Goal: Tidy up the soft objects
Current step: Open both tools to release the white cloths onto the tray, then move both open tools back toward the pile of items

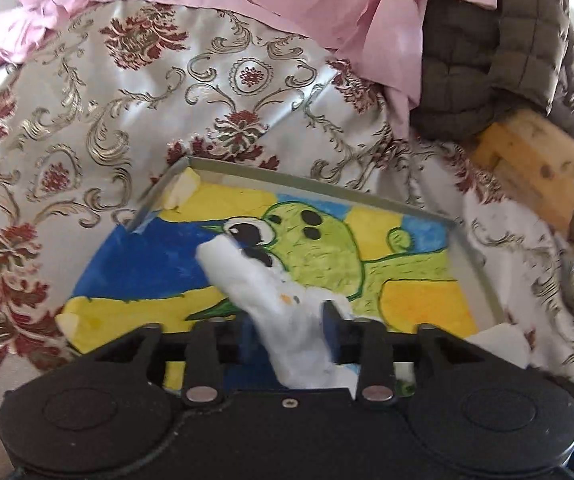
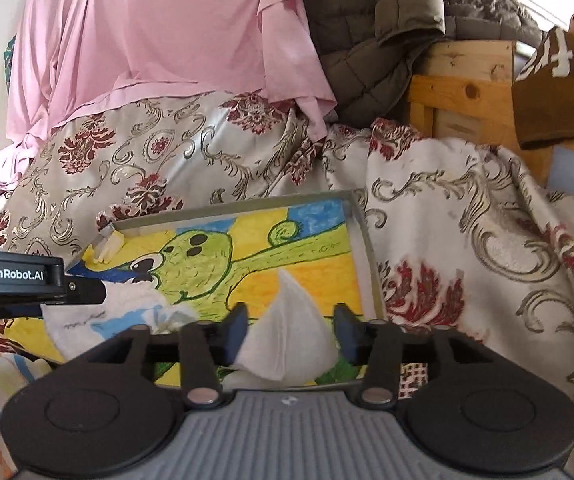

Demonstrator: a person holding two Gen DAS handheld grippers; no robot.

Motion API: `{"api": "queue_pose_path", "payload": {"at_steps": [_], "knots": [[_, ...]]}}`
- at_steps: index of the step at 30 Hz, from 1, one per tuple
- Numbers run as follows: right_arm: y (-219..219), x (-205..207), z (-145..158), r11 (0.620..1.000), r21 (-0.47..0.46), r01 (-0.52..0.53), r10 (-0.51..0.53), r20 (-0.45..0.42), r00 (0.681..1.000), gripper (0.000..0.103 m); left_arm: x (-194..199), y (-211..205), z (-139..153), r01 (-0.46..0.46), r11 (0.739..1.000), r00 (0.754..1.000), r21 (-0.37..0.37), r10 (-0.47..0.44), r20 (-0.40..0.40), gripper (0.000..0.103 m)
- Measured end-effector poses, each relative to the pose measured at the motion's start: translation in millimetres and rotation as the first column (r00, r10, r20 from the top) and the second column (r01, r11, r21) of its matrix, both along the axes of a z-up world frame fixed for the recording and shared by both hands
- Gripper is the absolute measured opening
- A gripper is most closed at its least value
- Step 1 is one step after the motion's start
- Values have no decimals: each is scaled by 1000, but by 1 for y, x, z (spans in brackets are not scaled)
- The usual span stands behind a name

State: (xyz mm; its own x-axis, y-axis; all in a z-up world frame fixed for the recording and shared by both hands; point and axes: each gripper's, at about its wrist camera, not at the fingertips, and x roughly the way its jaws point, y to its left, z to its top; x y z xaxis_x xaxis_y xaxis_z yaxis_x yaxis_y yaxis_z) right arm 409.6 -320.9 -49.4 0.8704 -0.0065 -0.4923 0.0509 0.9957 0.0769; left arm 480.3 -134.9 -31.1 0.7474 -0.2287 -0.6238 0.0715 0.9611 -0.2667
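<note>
On the painted tray (image 2: 361, 240) lies a white cloth (image 2: 287, 340), its ends between the parted jaws of the left gripper (image 1: 289, 328) and right gripper (image 2: 290, 332), neither pinching it. Floral fabric (image 2: 447, 220) surrounds the tray; a pink garment (image 2: 147, 40) and quilted jacket (image 2: 387, 40) hang behind.

We see the left gripper (image 1: 289, 330) as a matte black housing with two round caps, four black link arms on silver pivot pins, a small centre screw, dark blue fingertips (image 1: 330, 330) and a thin black cable at its near left. Our right gripper (image 2: 289, 334) has a ribbed grey centre panel. The left gripper's side reads "GenRobot.AI" in white.
</note>
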Motion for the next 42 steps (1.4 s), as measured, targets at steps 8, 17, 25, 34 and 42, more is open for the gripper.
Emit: {"api": "queue_pose_path", "payload": {"at_steps": [8,17,25,34,42], "knots": [[-4,-31,27,1000,-8,21,-21,74,997,87,-26,-1,18,-35,998,997,58,31,71,88],[6,-107,74,999,-34,-10,20,313,950,103,-85,13,59,-23,999,976,45,12,217,102],[22,-194,96,999,-14,-40,41,503,864,103,-161,38,90,-34,999,959,-30,41,281,102],[54,-281,83,997,-65,-42,70,530,845,103,-251,77,103,-21,1000,942,-19,26,333,102],[69,-331,66,1000,11,10,-14,431,902,103,-308,111,97,8,1000,936,26,-17,353,102]]}}
